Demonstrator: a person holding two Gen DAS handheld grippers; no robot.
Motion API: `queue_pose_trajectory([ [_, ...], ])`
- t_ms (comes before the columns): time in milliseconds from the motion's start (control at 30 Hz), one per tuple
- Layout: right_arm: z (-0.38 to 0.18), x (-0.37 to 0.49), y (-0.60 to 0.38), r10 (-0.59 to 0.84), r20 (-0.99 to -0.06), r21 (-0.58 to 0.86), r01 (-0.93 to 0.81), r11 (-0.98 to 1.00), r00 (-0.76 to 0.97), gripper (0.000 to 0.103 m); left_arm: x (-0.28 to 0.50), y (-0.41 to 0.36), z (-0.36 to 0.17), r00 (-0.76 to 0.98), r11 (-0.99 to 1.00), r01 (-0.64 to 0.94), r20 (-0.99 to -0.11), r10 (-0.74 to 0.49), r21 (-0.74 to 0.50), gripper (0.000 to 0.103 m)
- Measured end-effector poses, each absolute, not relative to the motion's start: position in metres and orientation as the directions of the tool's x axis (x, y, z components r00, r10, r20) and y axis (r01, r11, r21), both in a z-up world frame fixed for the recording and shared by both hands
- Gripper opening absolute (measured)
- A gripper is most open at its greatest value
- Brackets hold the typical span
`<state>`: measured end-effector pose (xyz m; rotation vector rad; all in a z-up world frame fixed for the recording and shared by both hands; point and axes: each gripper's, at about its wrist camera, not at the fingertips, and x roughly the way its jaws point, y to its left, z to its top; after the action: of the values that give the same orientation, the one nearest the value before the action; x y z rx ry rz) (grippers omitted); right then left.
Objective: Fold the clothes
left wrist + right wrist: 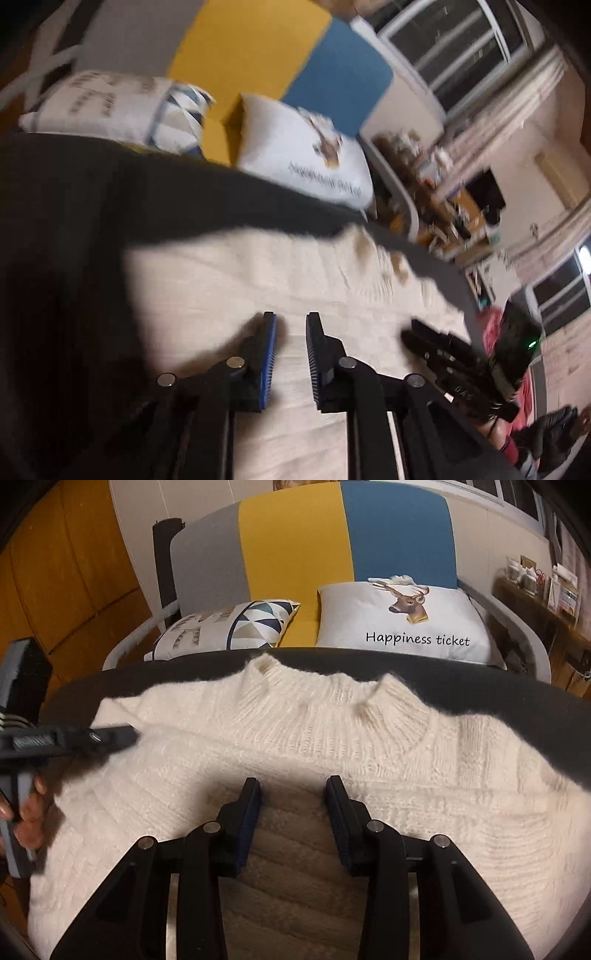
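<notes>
Jaws of the right gripper (292, 794) stand spread, low in the middle of the right wrist view, with nothing pinched; cream knit shows in the gap between them. Whether the pads touch the wool, I cannot tell. That knit is a white sweater (332, 731), lying flat and filling the middle and lower part of the frame, its ribbed collar toward the top. It rests on a dark desk (498, 686) whose edge curves across the frame just above the collar.

At the left edge of the same view the left gripper (122, 736) reaches in sideways over the sweater's shoulder, a hand (26, 812) wrapped round its grey handle. In the left wrist view its jaws are parted by a narrow gap, low in the centre, over the sweater and holding nothing; that view is blurred.

Beyond the desk, in the upper half, stands a sofa (295, 535) with grey, yellow and blue panels. On it lie two cushions: a triangle-patterned cushion (236, 627) at the left, its grey lettering too skewed to read, and a deer cushion (402, 624) at the right printed "Happiness ticket". At the upper right a shelf (535, 594) carries small cards and boxes, writing illegible.
</notes>
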<state>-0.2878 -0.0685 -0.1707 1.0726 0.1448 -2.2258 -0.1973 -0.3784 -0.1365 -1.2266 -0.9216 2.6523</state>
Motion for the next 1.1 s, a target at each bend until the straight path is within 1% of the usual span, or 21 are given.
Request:
queue_pose_trajectory([
  [67,-0.171,-0.288,-0.067,-0.51,-0.731,0.171,0.602,-0.78,-0.453,0.039,-0.184,-0.405,-0.133,-0.689,-0.792,0.226,-0.668,0.282,-0.567,0.018],
  [167,-0.169,-0.287,-0.072,-0.497,-0.733,0.151,0.602,-0.784,-0.464,0.04,-0.173,-0.437,-0.134,-0.669,-0.767,0.299,-0.698,0.256,-0.568,0.02],
  [300,-0.165,-0.284,-0.077,-0.475,-0.745,0.125,0.601,-0.789,-0.469,0.041,-0.179,-0.444,-0.141,-0.628,-0.753,0.329,-0.728,0.277,-0.57,0.022],
  [367,-0.161,-0.287,-0.079,-0.462,-0.757,0.121,0.596,-0.794,-0.461,0.041,-0.189,-0.441,-0.144,-0.618,-0.738,0.312,-0.718,0.321,-0.598,0.026],
  [433,-0.149,-0.282,-0.08,-0.472,-0.742,0.12,0.599,-0.792,-0.475,0.041,-0.201,-0.439,-0.15,-0.602,-0.724,0.315,-0.719,0.348,-0.614,0.027],
  [533,-0.142,-0.275,-0.085,-0.493,-0.724,0.115,0.62,-0.776,-0.482,0.041,-0.211,-0.438,-0.158,-0.576,-0.716,0.343,-0.739,0.351,-0.607,0.027],
  [567,-0.143,-0.274,-0.087,-0.488,-0.726,0.105,0.624,-0.775,-0.484,0.041,-0.211,-0.437,-0.158,-0.577,-0.727,0.348,-0.746,0.331,-0.592,0.02],
  [633,-0.157,-0.275,-0.088,-0.476,-0.74,0.105,0.618,-0.779,-0.475,0.041,-0.204,-0.428,-0.147,-0.62,-0.796,0.332,-0.753,0.22,-0.506,0.01],
  [667,-0.166,-0.276,-0.088,-0.474,-0.746,0.112,0.613,-0.782,-0.469,0.042,-0.201,-0.423,-0.142,-0.641,-0.826,0.326,-0.75,0.163,-0.459,0.003],
  [700,-0.168,-0.275,-0.085,-0.491,-0.728,0.126,0.611,-0.782,-0.478,0.042,-0.198,-0.418,-0.137,-0.659,-0.854,0.322,-0.745,0.108,-0.409,0.0],
  [800,-0.168,-0.273,-0.085,-0.478,-0.73,0.11,0.605,-0.788,-0.489,0.042,-0.201,-0.393,-0.149,-0.602,-0.932,0.313,-0.797,-0.046,-0.183,0.0],
  [867,-0.168,-0.273,-0.086,-0.472,-0.732,0.102,0.606,-0.789,-0.491,0.042,-0.202,-0.377,-0.157,-0.569,-0.954,0.297,-0.809,-0.147,-0.036,0.0],
  [933,-0.169,-0.272,-0.085,-0.478,-0.73,0.112,0.604,-0.789,-0.489,0.042,-0.197,-0.386,-0.153,-0.603,-0.942,0.307,-0.793,-0.084,-0.134,0.0],
  [967,-0.169,-0.272,-0.085,-0.478,-0.729,0.113,0.604,-0.789,-0.489,0.042,-0.196,-0.4,-0.153,-0.615,-0.906,0.313,-0.788,0.034,-0.284,0.002],
  [1000,-0.169,-0.272,-0.085,-0.48,-0.729,0.115,0.604,-0.789,-0.488,0.042,-0.194,-0.413,-0.156,-0.624,-0.86,0.329,-0.773,0.112,-0.39,0.005],
  [1033,-0.169,-0.272,-0.085,-0.481,-0.729,0.117,0.604,-0.788,-0.487,0.042,-0.192,-0.426,-0.158,-0.635,-0.802,0.342,-0.749,0.188,-0.491,0.012],
  [1067,-0.169,-0.273,-0.084,-0.484,-0.729,0.121,0.604,-0.788,-0.484,0.042,-0.19,-0.439,-0.161,-0.647,-0.733,0.352,-0.717,0.26,-0.583,0.017],
  [1100,-0.169,-0.273,-0.084,-0.486,-0.728,0.126,0.604,-0.787,-0.482,0.042,-0.189,-0.448,-0.166,-0.655,-0.668,0.353,-0.683,0.324,-0.655,0.018],
])
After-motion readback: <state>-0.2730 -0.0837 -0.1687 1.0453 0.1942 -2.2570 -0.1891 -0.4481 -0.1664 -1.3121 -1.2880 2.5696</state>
